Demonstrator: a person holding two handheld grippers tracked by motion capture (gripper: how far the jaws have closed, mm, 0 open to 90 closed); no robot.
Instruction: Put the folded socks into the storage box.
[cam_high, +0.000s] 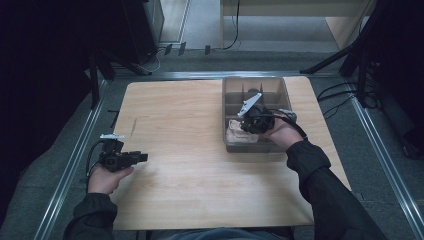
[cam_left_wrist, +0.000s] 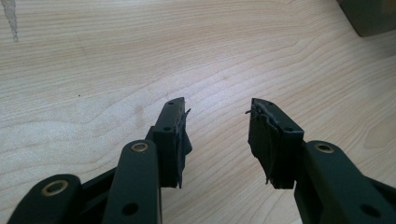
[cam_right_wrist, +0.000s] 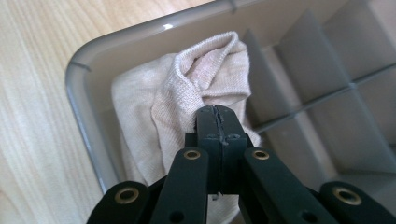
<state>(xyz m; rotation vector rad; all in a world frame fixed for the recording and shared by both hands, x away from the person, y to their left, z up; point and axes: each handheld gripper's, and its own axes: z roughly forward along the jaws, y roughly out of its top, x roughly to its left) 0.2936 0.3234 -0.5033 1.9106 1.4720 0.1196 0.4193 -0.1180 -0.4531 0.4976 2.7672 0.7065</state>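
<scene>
Right claw (cam_right_wrist: 215, 112) pinched tight on cloth (cam_right_wrist: 187, 93) fold in tray (cam_right_wrist: 77, 93) corner; lift straight, clear divider; left claw (cam_left_wrist: 217, 135) apart, idle above bench (cam_left_wrist: 116, 60)

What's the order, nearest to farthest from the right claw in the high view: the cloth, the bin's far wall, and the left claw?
1. The cloth: in the bin's near compartment, right at the right claw, whose jaws are shut.
2. The bin's far wall: beyond the claw, toward the table's far edge.
3. The left claw: across the table, near its left edge, jaws open.
</scene>
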